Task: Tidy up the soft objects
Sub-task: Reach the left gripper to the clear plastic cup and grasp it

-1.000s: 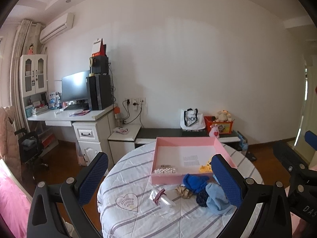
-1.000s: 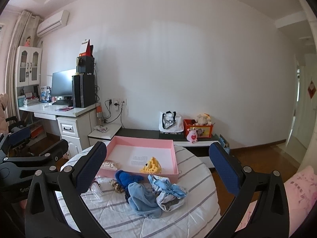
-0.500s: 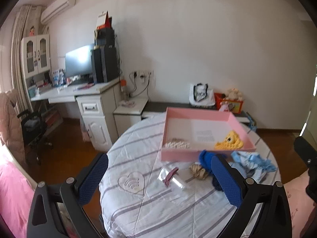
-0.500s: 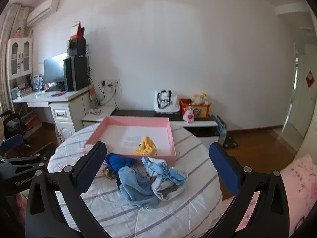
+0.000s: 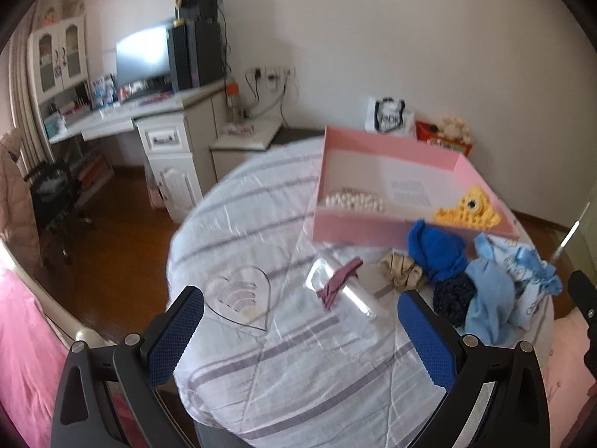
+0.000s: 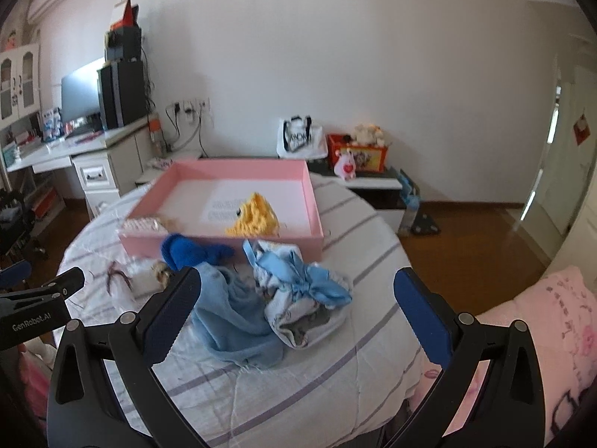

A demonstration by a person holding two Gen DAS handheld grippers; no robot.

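A pink tray (image 5: 354, 224) (image 6: 315, 201) sits at the far side of a round table with a striped cloth (image 5: 298, 354) (image 6: 335, 358). In the tray lie a yellow knitted toy (image 5: 468, 209) (image 6: 255, 216) and a string of white beads (image 5: 354, 201). In front of it lie a bright blue sock (image 5: 433, 250) (image 6: 186, 252), a light blue cloth (image 5: 487, 298) (image 6: 231, 317), a pale patterned garment with blue ribbon (image 5: 530, 283) (image 6: 306, 291), a dark knit piece (image 5: 453, 296) and a beige scrunchie (image 5: 401, 270). My left gripper (image 5: 300, 336) is open above the table's near edge. My right gripper (image 6: 296, 315) is open over the clothes.
A clear heart-shaped dish (image 5: 240, 295) and a clear bag with a maroon hair tie (image 5: 341, 282) lie on the table's left half. A white desk (image 5: 164, 112) with a monitor stands at the left wall. A pink bed (image 6: 541, 332) borders the table's right side.
Both grippers have moved closer to the table and tilted down toward it, so the tray and clothes look larger. Nothing on the table has moved. Both stay open.
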